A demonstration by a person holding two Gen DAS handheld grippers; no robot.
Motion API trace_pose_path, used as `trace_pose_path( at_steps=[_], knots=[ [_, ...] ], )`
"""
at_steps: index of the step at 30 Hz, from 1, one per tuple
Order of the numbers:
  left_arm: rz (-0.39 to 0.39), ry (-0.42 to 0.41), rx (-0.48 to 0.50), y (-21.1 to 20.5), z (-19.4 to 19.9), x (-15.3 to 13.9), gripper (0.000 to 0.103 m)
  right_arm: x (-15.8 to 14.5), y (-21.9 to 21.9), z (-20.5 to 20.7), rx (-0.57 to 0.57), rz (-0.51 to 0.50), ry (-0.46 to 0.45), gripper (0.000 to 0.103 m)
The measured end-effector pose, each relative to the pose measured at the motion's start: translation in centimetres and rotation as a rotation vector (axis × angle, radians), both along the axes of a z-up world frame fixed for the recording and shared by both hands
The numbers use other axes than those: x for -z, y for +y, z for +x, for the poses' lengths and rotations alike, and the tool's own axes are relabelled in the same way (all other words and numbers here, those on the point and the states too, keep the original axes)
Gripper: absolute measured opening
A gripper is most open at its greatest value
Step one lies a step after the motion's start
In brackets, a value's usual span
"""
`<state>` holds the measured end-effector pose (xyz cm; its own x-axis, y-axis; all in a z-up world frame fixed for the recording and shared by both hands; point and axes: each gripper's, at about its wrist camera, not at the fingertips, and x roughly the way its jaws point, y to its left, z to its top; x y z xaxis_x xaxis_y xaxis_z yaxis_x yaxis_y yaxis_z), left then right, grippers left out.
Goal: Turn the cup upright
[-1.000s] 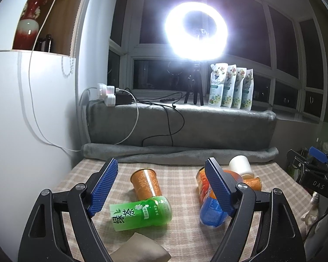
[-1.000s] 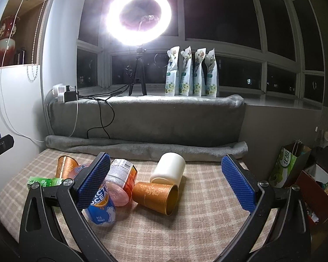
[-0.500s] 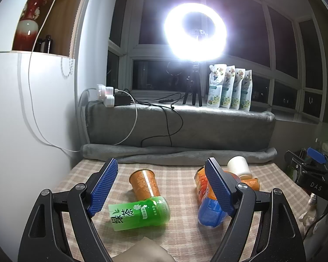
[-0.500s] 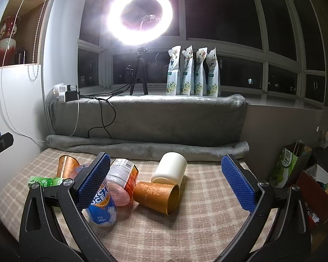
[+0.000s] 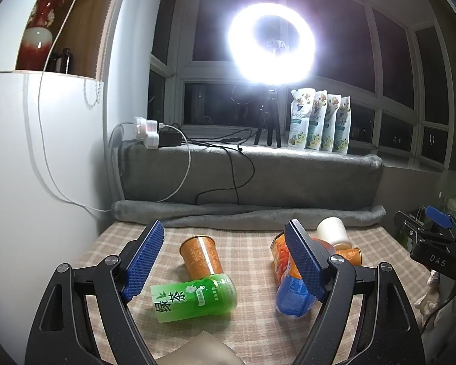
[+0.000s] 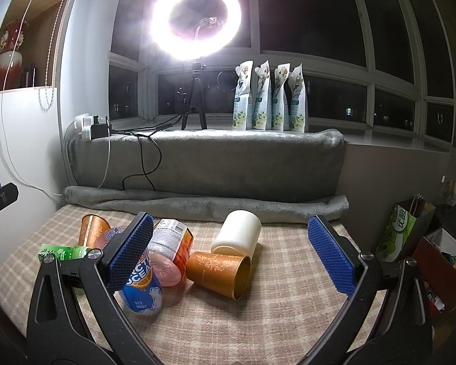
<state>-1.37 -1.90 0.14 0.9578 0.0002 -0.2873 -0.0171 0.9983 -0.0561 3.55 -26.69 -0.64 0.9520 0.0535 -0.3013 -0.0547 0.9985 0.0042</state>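
Several cups lie tipped over on the checked cloth (image 5: 252, 322). In the left wrist view a green tea cup (image 5: 194, 298) lies on its side below an orange cup (image 5: 201, 257), both between the fingers of my open, empty left gripper (image 5: 225, 261). In the right wrist view an orange cup (image 6: 219, 273) lies with its mouth to the right, a white cup (image 6: 237, 237) behind it, a blue cup (image 6: 143, 289) and a pink-lidded cup (image 6: 170, 252) at the left. My right gripper (image 6: 228, 258) is open and empty above them.
A rolled grey blanket (image 6: 203, 203) lines the far edge below a padded ledge with a power strip (image 5: 147, 130), cables, a ring light (image 5: 270, 42) on a tripod and several pouches (image 6: 270, 97). A white cabinet (image 5: 30, 167) stands left. Bags (image 6: 407, 231) sit at right.
Both grippers have drifted slightly; the cups have not moved and nothing was grasped.
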Motion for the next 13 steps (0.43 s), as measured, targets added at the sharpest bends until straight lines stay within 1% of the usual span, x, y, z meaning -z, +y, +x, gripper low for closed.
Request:
trace_pose_path(
  at_steps=[13],
  knots=[
    [0.007,-0.008,-0.005,0.10,0.19,-0.01,0.082,0.20,0.19,0.13,-0.003,-0.002,0.002,0.103]
  ],
)
